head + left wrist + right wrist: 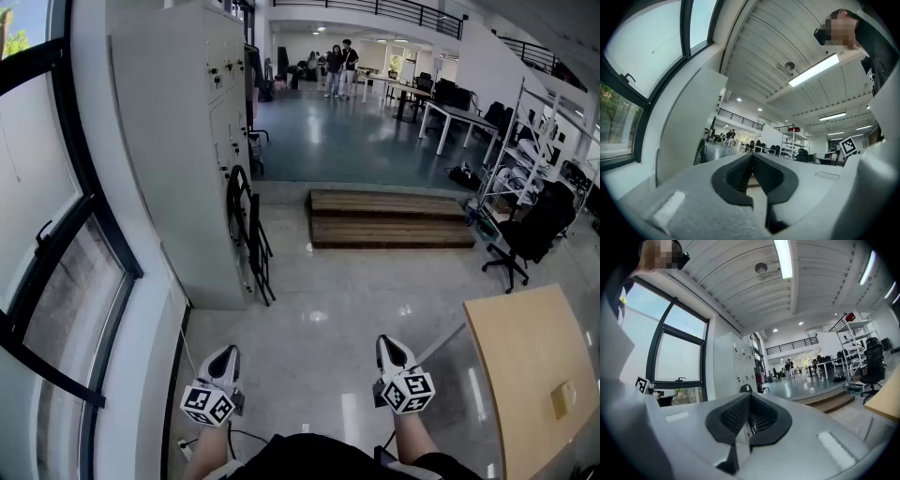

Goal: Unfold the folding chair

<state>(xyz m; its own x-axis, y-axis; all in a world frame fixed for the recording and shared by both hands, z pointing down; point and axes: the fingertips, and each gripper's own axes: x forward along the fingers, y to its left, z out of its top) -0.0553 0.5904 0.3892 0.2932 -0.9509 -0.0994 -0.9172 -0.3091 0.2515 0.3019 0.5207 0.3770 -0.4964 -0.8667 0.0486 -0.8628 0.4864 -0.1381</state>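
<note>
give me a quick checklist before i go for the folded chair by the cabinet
1. Chair found: ok, the folding chair leans folded against the white cabinet.
2. Left gripper free: ok, jaws together, nothing between them.
3. Right gripper free: ok, jaws together, nothing held.
4. Jaws ready to take the frame: not ok, both are shut.
5. Chair in reach: not ok, it stands well ahead of both grippers.
6. Room to unfold: ok, it seems, since the wooden step lies apart to the chair's right.
</note>
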